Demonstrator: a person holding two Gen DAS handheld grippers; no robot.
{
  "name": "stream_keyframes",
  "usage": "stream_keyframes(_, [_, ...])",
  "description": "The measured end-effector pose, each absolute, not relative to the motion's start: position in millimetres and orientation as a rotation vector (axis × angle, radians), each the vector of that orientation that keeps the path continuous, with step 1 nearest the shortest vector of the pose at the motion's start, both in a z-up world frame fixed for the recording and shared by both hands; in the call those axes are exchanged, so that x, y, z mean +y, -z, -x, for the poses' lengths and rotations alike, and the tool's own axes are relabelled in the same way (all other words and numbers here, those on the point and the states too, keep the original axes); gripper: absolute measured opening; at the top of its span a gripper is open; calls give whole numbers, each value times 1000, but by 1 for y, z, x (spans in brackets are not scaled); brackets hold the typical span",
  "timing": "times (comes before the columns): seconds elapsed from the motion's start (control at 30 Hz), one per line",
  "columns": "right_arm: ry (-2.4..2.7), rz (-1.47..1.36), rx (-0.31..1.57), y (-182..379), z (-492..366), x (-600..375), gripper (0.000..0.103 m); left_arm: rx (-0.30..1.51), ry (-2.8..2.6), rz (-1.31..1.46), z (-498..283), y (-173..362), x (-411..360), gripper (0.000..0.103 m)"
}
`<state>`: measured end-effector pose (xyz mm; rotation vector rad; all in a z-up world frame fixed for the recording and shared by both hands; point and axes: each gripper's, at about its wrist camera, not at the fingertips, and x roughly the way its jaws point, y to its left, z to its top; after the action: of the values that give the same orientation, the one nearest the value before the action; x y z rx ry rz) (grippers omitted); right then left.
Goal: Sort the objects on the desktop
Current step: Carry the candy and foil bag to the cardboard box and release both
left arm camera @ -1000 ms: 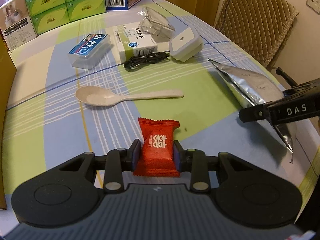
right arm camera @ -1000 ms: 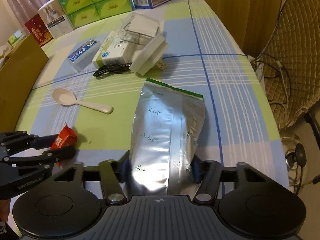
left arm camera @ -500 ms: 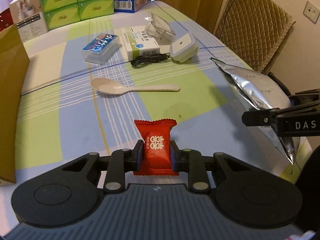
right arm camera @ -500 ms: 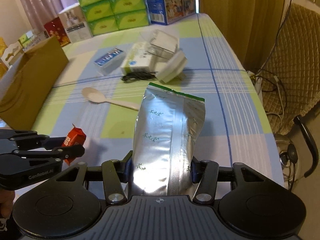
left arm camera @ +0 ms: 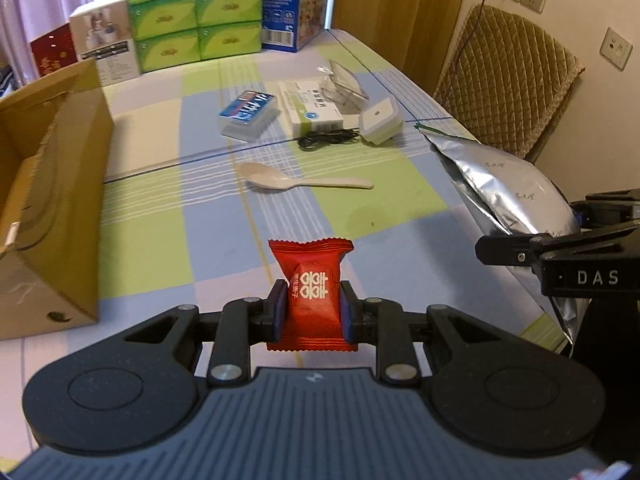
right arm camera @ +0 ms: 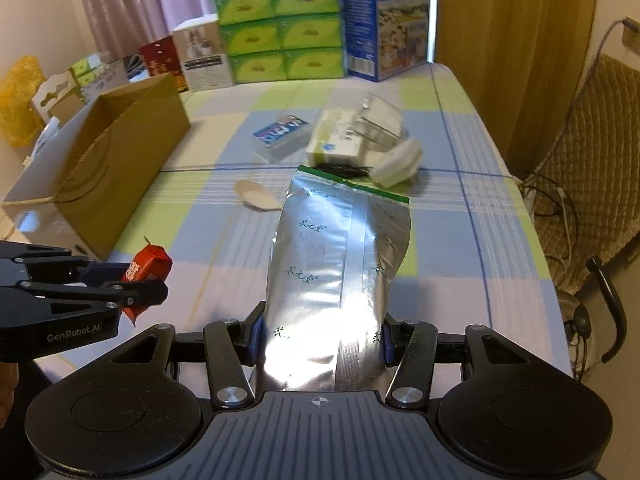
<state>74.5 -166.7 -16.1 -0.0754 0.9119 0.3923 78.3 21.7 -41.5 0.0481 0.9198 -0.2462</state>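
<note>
My left gripper (left arm camera: 312,312) is shut on a red candy packet (left arm camera: 310,284), held above the checked tablecloth. In the right wrist view that same red packet (right arm camera: 146,270) shows at the left, clamped in the left gripper (right arm camera: 132,284). My right gripper (right arm camera: 320,340) is shut on a silver foil pouch (right arm camera: 340,264) with a green top strip, lifted off the table. The pouch (left arm camera: 508,184) appears at the right of the left wrist view. An open brown cardboard box (left arm camera: 48,184) stands at the left of the table.
On the table lie a beige spoon (left arm camera: 280,178), a blue-labelled clear case (left arm camera: 248,114), a white medicine box (left arm camera: 310,108), a black cable (left arm camera: 328,138), a white charger (left arm camera: 380,120) and a clear plastic container (left arm camera: 344,84). Green tissue boxes (left arm camera: 180,12) line the far edge. A padded chair (left arm camera: 508,80) stands right.
Both grippers have risen and pulled back from the table, each keeping hold of its item. The cardboard box at the left has come into view.
</note>
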Motion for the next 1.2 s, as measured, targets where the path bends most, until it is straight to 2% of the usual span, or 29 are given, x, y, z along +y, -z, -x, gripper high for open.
stream_keyframes(1.2, [-634, 217, 810, -23, -29, -8, 49, 827, 17, 10, 1, -24, 164, 21])
